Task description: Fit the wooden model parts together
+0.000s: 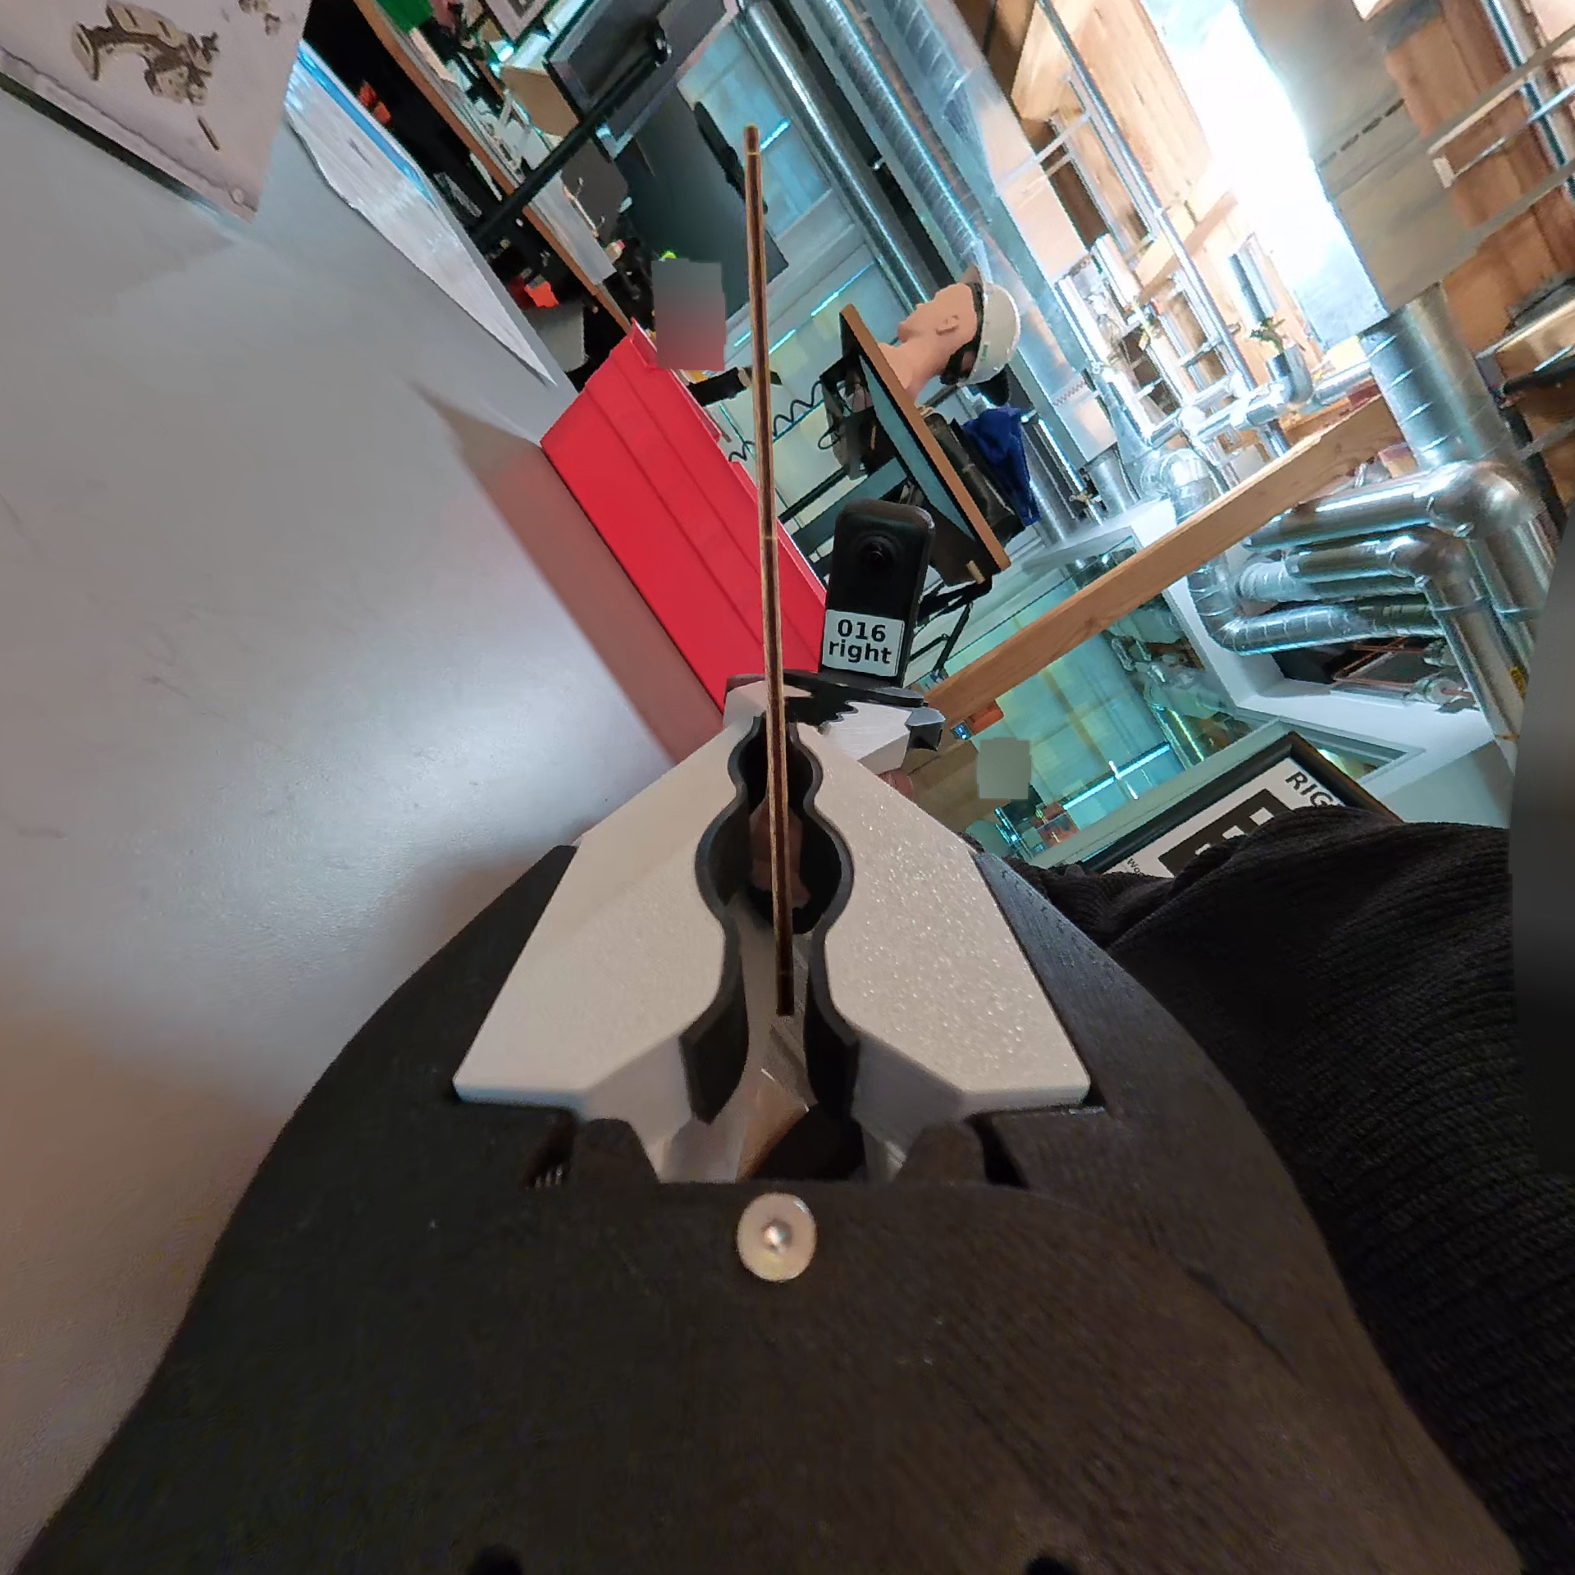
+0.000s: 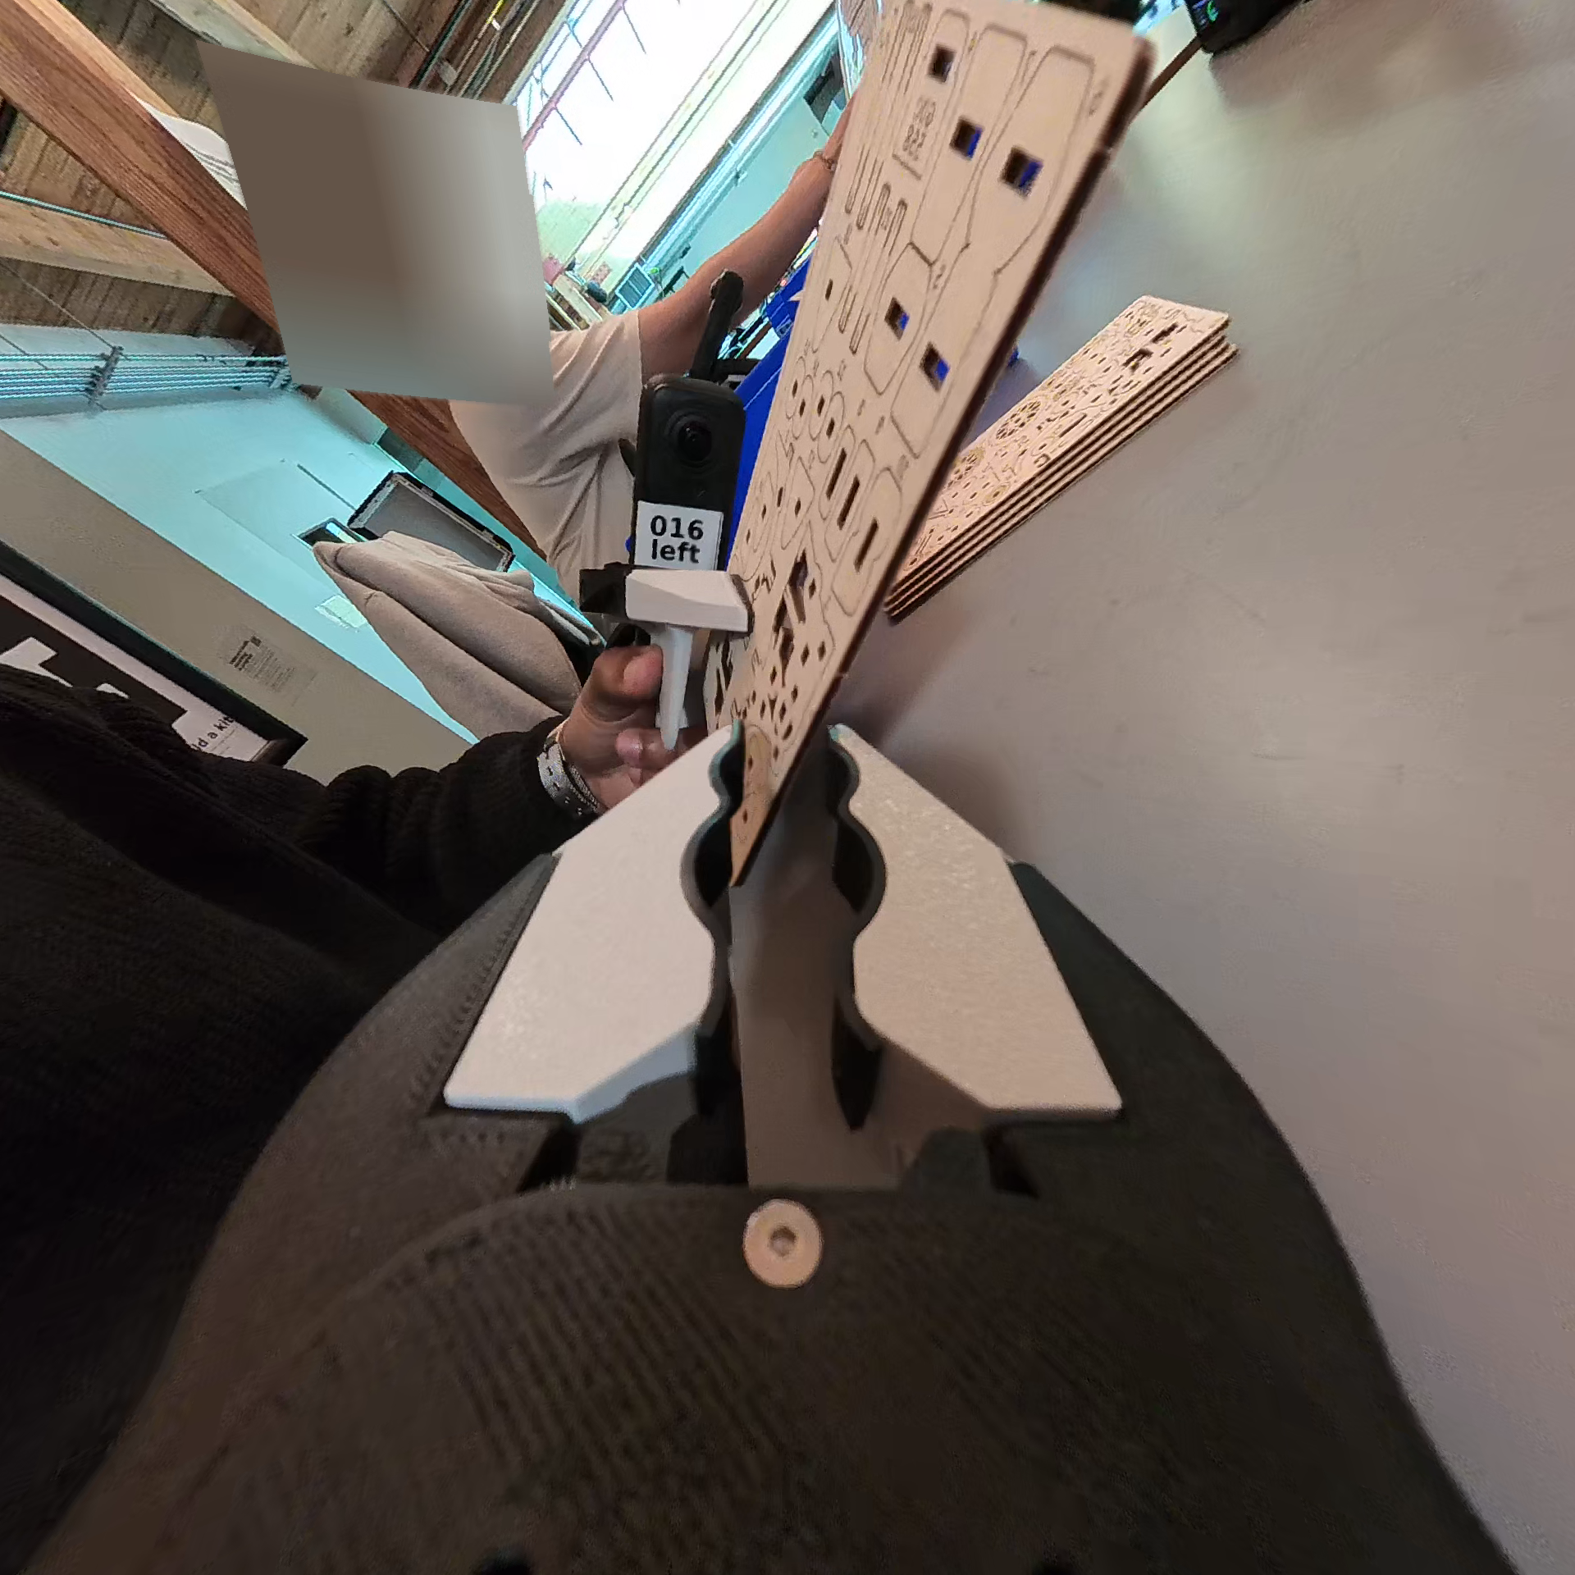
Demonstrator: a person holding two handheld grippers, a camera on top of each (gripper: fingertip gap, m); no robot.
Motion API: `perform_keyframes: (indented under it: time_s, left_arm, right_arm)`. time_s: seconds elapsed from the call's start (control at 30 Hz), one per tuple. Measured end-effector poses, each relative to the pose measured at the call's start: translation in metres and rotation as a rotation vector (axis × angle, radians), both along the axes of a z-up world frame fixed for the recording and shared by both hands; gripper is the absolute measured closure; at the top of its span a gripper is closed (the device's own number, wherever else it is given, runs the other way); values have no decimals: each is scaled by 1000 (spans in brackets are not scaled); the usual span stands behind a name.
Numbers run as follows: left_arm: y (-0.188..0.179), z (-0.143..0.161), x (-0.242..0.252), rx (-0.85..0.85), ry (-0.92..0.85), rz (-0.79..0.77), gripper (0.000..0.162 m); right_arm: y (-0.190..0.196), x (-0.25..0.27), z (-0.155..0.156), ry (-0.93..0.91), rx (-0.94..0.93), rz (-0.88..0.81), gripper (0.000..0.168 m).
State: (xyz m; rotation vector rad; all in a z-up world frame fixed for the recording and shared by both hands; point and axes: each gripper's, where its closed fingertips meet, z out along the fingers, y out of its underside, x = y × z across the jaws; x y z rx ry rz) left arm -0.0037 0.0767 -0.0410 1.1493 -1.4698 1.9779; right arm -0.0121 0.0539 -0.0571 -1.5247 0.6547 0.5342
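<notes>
Both grippers share one laser-cut plywood sheet, lifted off the grey table.

The left gripper (image 1: 771, 758) has its white fingers pinched onto the wooden parts sheet (image 1: 764, 528), seen dead edge-on here as a thin dark line running straight up between the jaws. Over on the right wrist view, the same sheet (image 2: 920, 358) shows its face, pale wood scored with part outlines and punched with small square holes, tilted up and away over the grey table (image 2: 1278, 767). The right gripper (image 2: 780, 754) has that sheet's lower corner between its fingers, but the jaws look slightly apart and I cannot tell if they actually clamp it. A stack of similar cut sheets (image 2: 1074, 452) lies flat on the table beyond, near the held sheet.
</notes>
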Motion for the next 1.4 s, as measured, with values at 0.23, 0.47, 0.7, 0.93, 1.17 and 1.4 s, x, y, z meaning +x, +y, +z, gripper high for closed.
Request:
perform_keyframes:
  time_s: [0.23,0.47,0.7,0.93,1.17,1.4]
  left_arm:
    - [-8,0,-7,7,-9,-36,162]
    - [-12,-4,-11,25,0,-71,161]
    - [-19,-14,-15,82,18,-106,161]
    - [-22,-17,-15,127,-4,-78,162]
    - [-23,-19,-14,168,-21,-41,161]
    - [-23,-24,-11,167,15,-31,161]
  right_arm:
    - [5,-5,1,-8,5,-5,158]
    - [2,-4,2,-14,6,-10,162]
    - [2,-3,-3,19,-10,-12,160]
    - [1,0,-6,28,-32,-31,157]
    - [0,2,-9,-80,-122,-51,156]
    - [0,5,-13,-34,-126,-63,156]
